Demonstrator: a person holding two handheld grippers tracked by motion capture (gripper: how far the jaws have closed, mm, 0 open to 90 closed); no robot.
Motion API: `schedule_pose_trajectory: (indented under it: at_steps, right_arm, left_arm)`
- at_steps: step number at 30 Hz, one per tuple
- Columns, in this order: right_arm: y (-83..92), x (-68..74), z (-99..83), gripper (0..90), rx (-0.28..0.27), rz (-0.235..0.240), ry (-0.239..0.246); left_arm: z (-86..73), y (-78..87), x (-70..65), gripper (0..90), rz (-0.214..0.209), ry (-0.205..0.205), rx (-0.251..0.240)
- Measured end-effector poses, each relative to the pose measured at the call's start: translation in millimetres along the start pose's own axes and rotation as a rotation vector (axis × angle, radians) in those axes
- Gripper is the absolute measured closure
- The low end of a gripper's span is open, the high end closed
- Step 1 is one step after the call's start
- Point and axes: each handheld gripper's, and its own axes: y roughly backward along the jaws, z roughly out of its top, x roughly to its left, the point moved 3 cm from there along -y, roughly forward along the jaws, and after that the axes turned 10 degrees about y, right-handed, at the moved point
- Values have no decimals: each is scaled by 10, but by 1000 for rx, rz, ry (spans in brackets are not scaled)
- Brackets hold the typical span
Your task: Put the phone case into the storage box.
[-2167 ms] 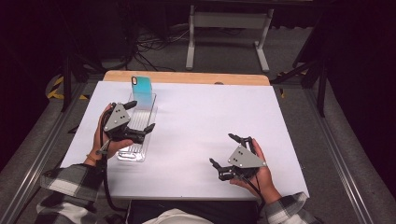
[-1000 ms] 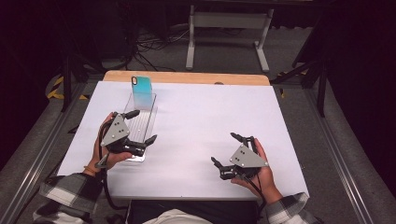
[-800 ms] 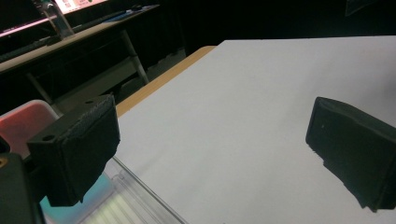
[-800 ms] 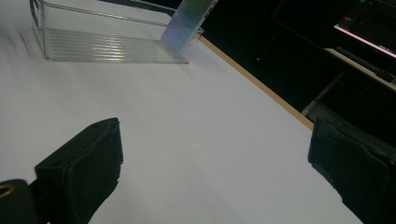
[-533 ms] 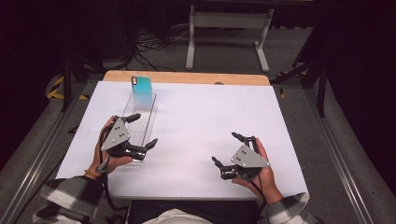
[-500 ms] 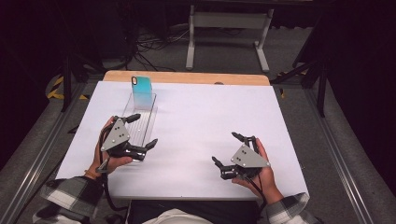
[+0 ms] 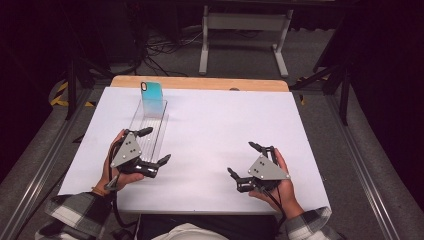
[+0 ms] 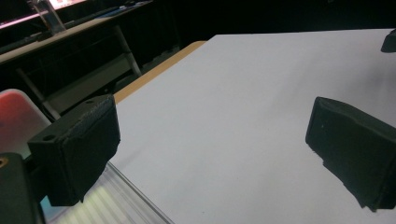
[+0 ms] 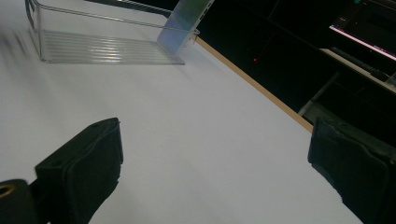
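Note:
A long clear plastic tray (image 7: 150,127) lies on the white table (image 7: 215,125) at the left. A teal phone (image 7: 151,98) stands upright, leaning in the tray's far end; in the right gripper view the tray (image 9: 102,46) and phone (image 9: 184,23) sit at the top. My left gripper (image 7: 153,146) is open over the tray's near end, its jaws wide apart and empty. The left gripper view has the ribbed tray (image 8: 116,200) just under my left gripper (image 8: 224,154). Near the front right, my right gripper (image 7: 246,160) is open and empty, as its own view (image 9: 219,177) confirms.
A wooden strip (image 7: 200,82) borders the table's far edge. Beyond it stand a white metal frame (image 7: 240,30) and cables on the dark floor. Metal rails (image 7: 35,175) run along the table's left and right sides.
My left gripper has drawn back toward the person along the tray and now sits lower near the tray's near end. The right gripper has barely moved.

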Motion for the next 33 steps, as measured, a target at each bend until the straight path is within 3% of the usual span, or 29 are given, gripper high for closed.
schedule_pose_trajectory:
  at_steps: [8, 14, 24, 33]
  right_arm:
    - [22, -11, -11, 41, 2, -7, -6]
    - [36, -18, -29, 41, 6, -13, -8]
    - [49, -21, -51, 41, 8, -16, -13]
    - [50, -27, -73, 41, 10, -20, -22]
  left_arm:
    - [-61, -35, -54, 43, 2, -8, 16]
    - [-110, -56, -71, 43, 12, 13, 17]
    - [-172, -40, -96, 43, 14, -2, 22]
    - [-235, -6, -108, 43, 12, 16, 26]
